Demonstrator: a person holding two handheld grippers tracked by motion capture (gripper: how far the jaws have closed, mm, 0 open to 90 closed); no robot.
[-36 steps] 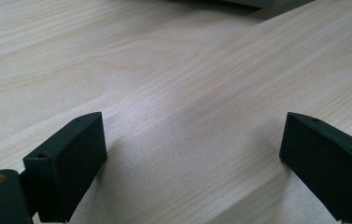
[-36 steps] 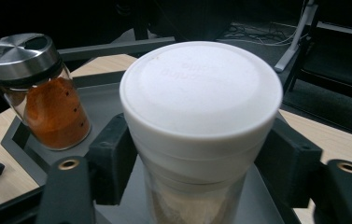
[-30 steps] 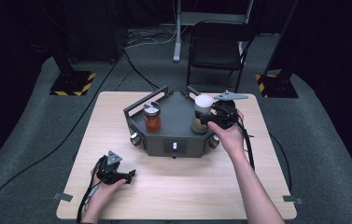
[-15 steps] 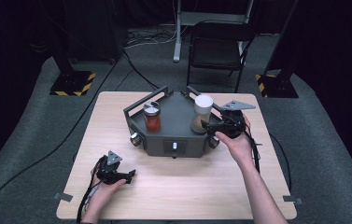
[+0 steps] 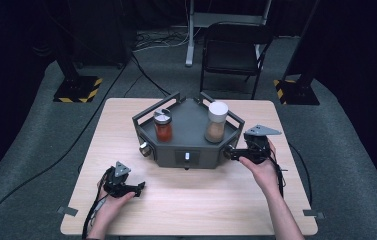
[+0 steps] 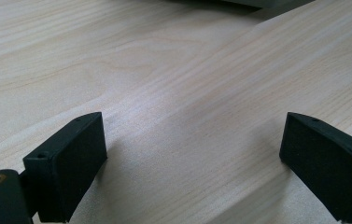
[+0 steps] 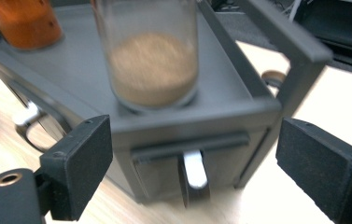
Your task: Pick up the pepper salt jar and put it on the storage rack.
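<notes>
A grey multi-sided stand (image 5: 190, 120) sits mid-table and carries two jars. One jar (image 5: 163, 126) has orange-red contents and a silver lid. The other jar (image 5: 216, 122) holds brown powder under a white lid. My right gripper (image 5: 229, 153) is level with the stand's right front face, pointing at it. Its jaws have just been opening, and nothing is between them. In the right gripper view the gripper (image 7: 194, 140) faces a drawer front with a silver handle (image 7: 194, 171), with the brown jar (image 7: 152, 60) above. My left gripper (image 5: 138, 188) rests open on the table (image 6: 164, 70).
The stand has a knob (image 5: 145, 148) on its left face and a small handle (image 5: 187, 157) on the front. Bare wood table (image 5: 201, 200) lies between the stand and the near edge. A black chair (image 5: 236, 50) stands behind the table.
The right gripper was at the brown jar. It has drawn away to the right, opened, and dropped to the stand's right front face. The jar stays standing. The left gripper has not moved.
</notes>
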